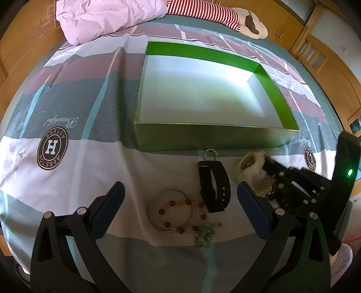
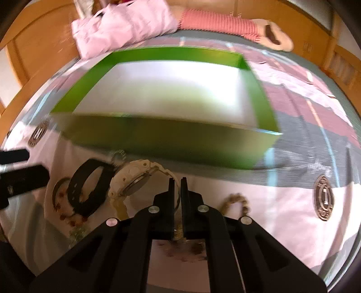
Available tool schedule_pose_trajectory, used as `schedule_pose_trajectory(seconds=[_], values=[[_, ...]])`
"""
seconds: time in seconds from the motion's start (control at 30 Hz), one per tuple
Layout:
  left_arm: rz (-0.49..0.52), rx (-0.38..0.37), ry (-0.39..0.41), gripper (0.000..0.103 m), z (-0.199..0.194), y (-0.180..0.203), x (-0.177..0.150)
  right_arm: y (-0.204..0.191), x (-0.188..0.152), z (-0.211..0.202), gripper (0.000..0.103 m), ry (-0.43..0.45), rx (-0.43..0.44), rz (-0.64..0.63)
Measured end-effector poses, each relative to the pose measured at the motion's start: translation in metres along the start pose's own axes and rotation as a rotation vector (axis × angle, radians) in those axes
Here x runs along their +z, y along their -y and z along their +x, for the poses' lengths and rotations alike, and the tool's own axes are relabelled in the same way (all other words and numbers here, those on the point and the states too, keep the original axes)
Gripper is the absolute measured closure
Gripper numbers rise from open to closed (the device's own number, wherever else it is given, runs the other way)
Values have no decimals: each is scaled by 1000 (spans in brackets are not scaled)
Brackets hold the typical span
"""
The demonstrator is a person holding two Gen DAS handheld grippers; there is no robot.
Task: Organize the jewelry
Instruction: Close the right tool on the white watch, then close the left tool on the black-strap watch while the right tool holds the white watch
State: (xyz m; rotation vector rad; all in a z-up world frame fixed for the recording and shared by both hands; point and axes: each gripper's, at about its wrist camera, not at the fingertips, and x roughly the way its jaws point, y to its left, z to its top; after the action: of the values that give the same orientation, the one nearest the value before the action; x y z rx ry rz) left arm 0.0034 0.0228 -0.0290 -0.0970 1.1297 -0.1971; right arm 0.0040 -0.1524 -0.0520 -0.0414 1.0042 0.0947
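Observation:
An open green box point(image 1: 274, 97) with a white floor stands on the bed; its near wall point(image 2: 158, 144) fills the middle of the right wrist view. In front of it lie a black watch point(image 1: 214, 187), a silver bangle point(image 1: 153, 219), an amber bead bracelet point(image 1: 180, 230), a pale green trinket point(image 1: 206, 235) and a small sparkly ring point(image 1: 209, 154). My left gripper point(image 1: 180, 189) hangs open above the bangle and black watch. My right gripper point(image 2: 178, 183) is shut on the strap of the white watch point(image 2: 133, 180), which also shows as the white watch point(image 1: 249, 163) at the right gripper's tips point(image 1: 269, 168).
The patterned bedsheet point(image 1: 67, 180) covers the whole surface. A pink quilt point(image 1: 101, 18) and a striped plush toy point(image 1: 203, 11) lie beyond the box. Another beaded bracelet point(image 2: 237, 202) lies right of my right gripper. Wooden cabinets point(image 1: 327, 56) ring the bed.

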Motion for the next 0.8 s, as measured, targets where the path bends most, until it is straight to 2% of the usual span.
schedule_pose_trajectory(seconds=[0.23, 0.43, 0.5, 0.7, 0.8], values=[[72, 5, -18, 2, 8, 19, -6, 8, -1, 1, 98, -10, -13, 25], [153, 99, -15, 4, 15, 31, -11, 9, -3, -1, 98, -5, -15, 27], [145, 121, -22, 14, 17, 27, -10, 8, -4, -2, 98, -6, -16, 24], [79, 131, -27, 30, 17, 10, -5, 6, -6, -2, 98, -4, -21, 22], [63, 161, -33, 50, 19, 2, -3, 6, -7, -2, 98, -4, -21, 23]])
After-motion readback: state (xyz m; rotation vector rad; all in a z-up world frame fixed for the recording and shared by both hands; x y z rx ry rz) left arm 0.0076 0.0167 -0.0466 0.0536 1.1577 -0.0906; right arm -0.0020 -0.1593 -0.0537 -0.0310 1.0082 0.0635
